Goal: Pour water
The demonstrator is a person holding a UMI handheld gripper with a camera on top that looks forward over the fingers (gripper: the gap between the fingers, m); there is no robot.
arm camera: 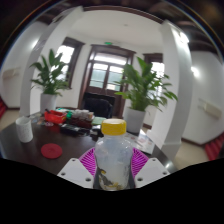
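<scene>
While half-hidden between hand-held gripper (113, 168) pads, yellow-capped bottle (114, 152).

The bottle (114, 160) hides the gap between the gripper (115, 172) pads, and its base is cut off. Left of the bottle, the table's (25, 152) clutter (68, 119) blurs together.

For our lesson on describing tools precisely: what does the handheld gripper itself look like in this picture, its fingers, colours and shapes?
The gripper shows two fingers with pale, whitish angular bodies. Each finger carries a magenta pad on its inner face, marked with fine ridged stripes. No cables, lettering, hand or sleeve can be seen.
</scene>
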